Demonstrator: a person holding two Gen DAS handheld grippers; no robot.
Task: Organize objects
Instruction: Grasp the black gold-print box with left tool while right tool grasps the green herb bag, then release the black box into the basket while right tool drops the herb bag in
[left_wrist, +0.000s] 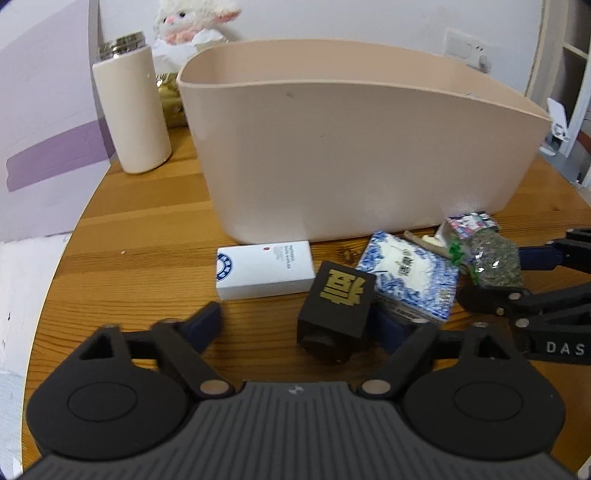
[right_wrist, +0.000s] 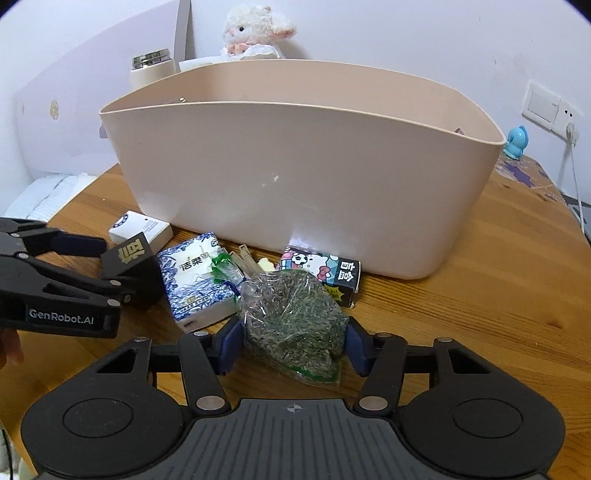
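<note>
A beige plastic bin (left_wrist: 354, 147) (right_wrist: 295, 177) stands on the wooden table. In front of it lie a white box (left_wrist: 264, 269), a black box with a gold character (left_wrist: 338, 301) (right_wrist: 129, 254), a blue-and-white tissue pack (left_wrist: 410, 277) (right_wrist: 195, 280), a cartoon-print box (right_wrist: 325, 269) and a clear bag of green dried leaves (right_wrist: 295, 321) (left_wrist: 495, 262). My left gripper (left_wrist: 299, 321) is open, its fingers on either side of the black box. My right gripper (right_wrist: 291, 343) is shut on the bag of leaves.
A white thermos (left_wrist: 131, 107) stands left of the bin, a plush lamb (right_wrist: 255, 31) behind it. A blue toy figure (right_wrist: 517, 142) and a wall socket (right_wrist: 550, 107) are at the far right. The round table edge (left_wrist: 55, 280) curves close on the left.
</note>
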